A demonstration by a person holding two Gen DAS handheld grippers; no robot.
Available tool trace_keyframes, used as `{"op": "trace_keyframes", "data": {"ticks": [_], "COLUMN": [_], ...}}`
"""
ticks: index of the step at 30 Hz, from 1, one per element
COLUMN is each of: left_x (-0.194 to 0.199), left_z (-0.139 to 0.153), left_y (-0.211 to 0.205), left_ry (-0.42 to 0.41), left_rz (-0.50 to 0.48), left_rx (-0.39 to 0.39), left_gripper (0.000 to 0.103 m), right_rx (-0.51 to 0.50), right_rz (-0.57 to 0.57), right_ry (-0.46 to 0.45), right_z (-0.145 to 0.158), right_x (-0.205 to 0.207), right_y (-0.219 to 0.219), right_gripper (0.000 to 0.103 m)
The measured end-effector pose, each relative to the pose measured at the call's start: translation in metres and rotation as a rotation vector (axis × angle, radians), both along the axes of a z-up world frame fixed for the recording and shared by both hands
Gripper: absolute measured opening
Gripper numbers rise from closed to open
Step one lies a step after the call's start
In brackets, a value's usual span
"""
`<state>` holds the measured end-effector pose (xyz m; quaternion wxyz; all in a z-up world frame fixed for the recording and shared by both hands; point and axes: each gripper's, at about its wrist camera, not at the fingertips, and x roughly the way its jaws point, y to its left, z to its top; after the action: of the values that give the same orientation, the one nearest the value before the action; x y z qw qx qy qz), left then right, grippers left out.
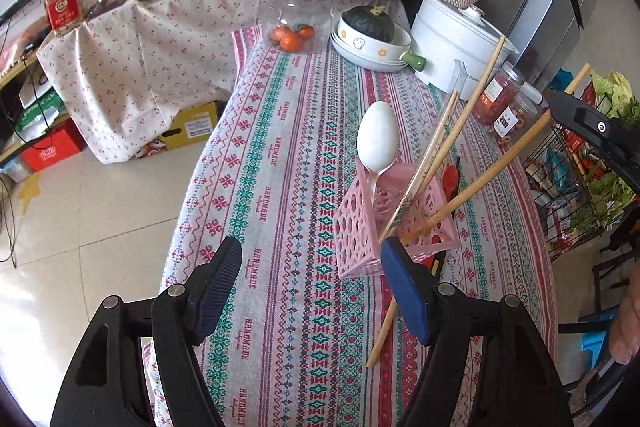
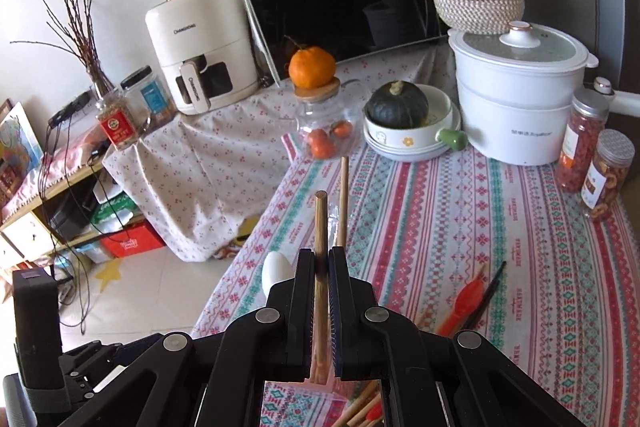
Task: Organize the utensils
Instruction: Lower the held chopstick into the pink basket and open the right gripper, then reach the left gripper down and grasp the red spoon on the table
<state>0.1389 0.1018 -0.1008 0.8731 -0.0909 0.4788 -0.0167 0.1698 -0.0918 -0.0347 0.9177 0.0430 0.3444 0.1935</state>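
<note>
A pink perforated utensil holder [image 1: 362, 223] stands on the patterned tablecloth. A white spoon [image 1: 377, 137] and wooden chopsticks [image 1: 460, 131] stand in it. My left gripper [image 1: 312, 267] is open and empty, just in front of the holder. One wooden chopstick [image 1: 382, 331] lies on the cloth by its right finger. My right gripper [image 2: 321, 259] is shut on a wooden chopstick [image 2: 321, 223] that points upward; in the left wrist view that chopstick [image 1: 504, 159] slants down into the holder. The spoon [image 2: 275, 273] peeks out left of the right gripper. A red utensil [image 2: 466, 297] and a dark chopstick [image 2: 486, 297] lie on the cloth.
At the table's far end stand a glass jar of oranges [image 1: 298, 23], a bowl with a dark squash [image 1: 370, 35], a white pot [image 1: 456, 43] and snack jars [image 2: 596, 163]. A wire rack [image 1: 580, 187] stands right of the table. Tiled floor lies to the left.
</note>
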Motion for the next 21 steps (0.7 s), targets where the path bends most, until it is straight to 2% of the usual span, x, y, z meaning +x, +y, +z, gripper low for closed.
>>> {"op": "trace_keyframes", "data": {"ticks": [5, 8, 10, 12, 16, 18, 21], "left_x": [-0.001, -0.002, -0.002, -0.003, -0.002, -0.003, -0.004], "left_z": [0.001, 0.002, 0.002, 0.002, 0.001, 0.0, -0.001], "left_y": [-0.001, -0.004, -0.006, -0.007, -0.013, -0.018, -0.024], "left_ry": [0.004, -0.002, -0.006, -0.008, -0.003, -0.002, -0.002], "left_rz": [-0.014, -0.022, -0.027, -0.032, -0.046, -0.054, -0.067], "left_rx": [-0.014, -0.015, -0.016, -0.018, -0.019, -0.017, -0.014], "left_gripper": [0.075, 0.075, 0.075, 0.075, 0.075, 0.075, 0.075], "right_rx": [-0.051, -0.037, -0.013, 0.028, 0.086, 0.1, 0.106], "right_rz": [0.016, 0.011, 0.001, -0.01, -0.024, -0.036, -0.064], "right_ry": [0.017, 0.015, 0.024, 0.019, -0.012, -0.024, -0.017], "right_z": [-0.013, -0.017, -0.016, -0.012, 0.002, 0.007, 0.008], "right_x": [0.005, 0.009, 0.011, 0.009, 0.001, -0.003, -0.005], "right_y": [0.013, 0.011, 0.004, -0.004, -0.02, -0.029, -0.045], "right_gripper": [0.006, 0.008, 0.016, 0.037, 0.048, 0.058, 0.068]}}
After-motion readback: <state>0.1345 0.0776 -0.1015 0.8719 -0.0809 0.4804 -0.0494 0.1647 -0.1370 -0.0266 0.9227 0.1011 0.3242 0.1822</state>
